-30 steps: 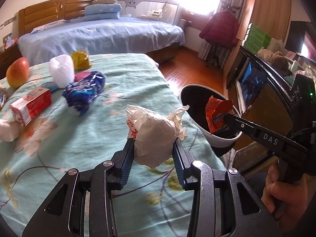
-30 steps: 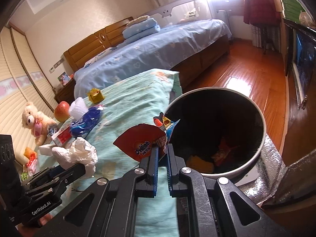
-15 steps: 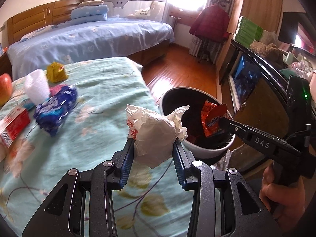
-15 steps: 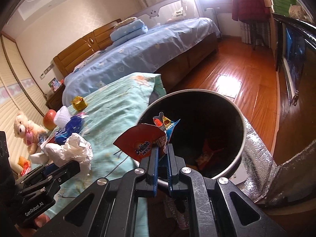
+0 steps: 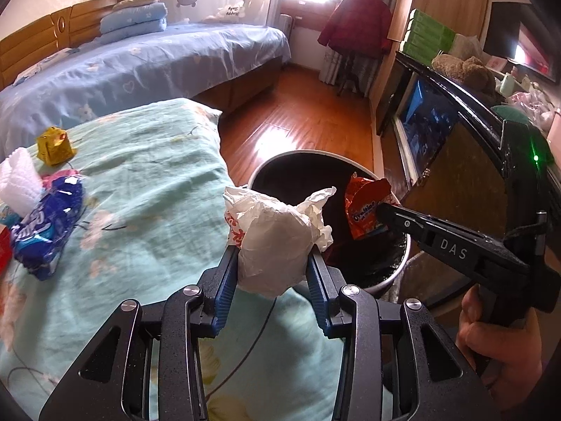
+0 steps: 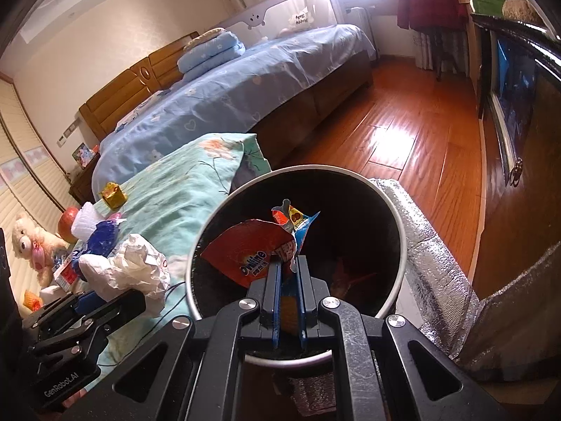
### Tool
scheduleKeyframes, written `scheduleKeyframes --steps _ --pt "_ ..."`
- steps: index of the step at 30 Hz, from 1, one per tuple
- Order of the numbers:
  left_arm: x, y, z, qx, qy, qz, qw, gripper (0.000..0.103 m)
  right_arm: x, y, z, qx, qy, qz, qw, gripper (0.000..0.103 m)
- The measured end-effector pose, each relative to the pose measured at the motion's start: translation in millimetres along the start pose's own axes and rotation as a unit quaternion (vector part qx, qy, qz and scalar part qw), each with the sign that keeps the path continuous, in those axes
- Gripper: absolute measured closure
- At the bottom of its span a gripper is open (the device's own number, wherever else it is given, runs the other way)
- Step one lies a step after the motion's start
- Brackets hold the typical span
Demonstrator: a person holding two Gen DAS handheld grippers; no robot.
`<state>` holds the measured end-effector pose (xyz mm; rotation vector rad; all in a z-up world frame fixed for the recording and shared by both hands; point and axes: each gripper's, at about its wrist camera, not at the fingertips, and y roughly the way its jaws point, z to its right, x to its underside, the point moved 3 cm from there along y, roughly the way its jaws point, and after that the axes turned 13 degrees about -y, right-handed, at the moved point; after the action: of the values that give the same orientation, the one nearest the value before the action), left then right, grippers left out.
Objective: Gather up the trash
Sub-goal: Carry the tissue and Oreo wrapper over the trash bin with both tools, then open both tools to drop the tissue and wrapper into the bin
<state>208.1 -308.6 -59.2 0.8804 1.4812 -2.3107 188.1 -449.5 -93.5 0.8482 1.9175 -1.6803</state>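
Note:
My left gripper (image 5: 271,263) is shut on a crumpled white paper bag (image 5: 277,238) and holds it over the bed's edge, next to the rim of the round black trash bin (image 5: 403,266). The bag also shows in the right wrist view (image 6: 133,270). My right gripper (image 6: 288,263) is shut on a red Ovaltine wrapper (image 6: 245,252) and holds it directly over the open bin (image 6: 396,217). The wrapper shows in the left wrist view (image 5: 364,207) too. Some wrappers lie in the bin's bottom.
On the teal bedspread (image 5: 147,182) lie a blue packet (image 5: 45,224), a white foam piece (image 5: 17,182), a yellow wrapper (image 5: 54,145), and a red apple (image 6: 68,217). A silver foil mat (image 6: 431,245) lies beside the bin. A dark cabinet (image 5: 466,175) stands right.
Both grippers moved toward the bin with their loads. The red wrapper went from over the bin's rim to over its middle. The white bag came to the bed's edge.

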Motion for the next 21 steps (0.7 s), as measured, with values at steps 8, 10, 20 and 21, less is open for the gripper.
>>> scheduleKeyframes --steps 8,10,20,21 --pt "-7 17 11 0.001 0.009 -0.014 0.9999 0.065 -4 10 13 0.003 0.009 -0.008 1.0 0.096" --pt "-8 22 15 0.005 0.013 -0.019 0.9997 0.065 -5 12 17 0.003 0.013 -0.01 1.0 0.095" --pt "-6 25 11 0.006 -0.003 -0.023 0.9997 0.034 -6 15 29 0.0 0.037 -0.009 0.999 0.057" --pt "-5 24 8 0.006 -0.007 -0.023 0.9997 0.034 -5 13 29 0.0 0.037 -0.007 0.999 0.057"
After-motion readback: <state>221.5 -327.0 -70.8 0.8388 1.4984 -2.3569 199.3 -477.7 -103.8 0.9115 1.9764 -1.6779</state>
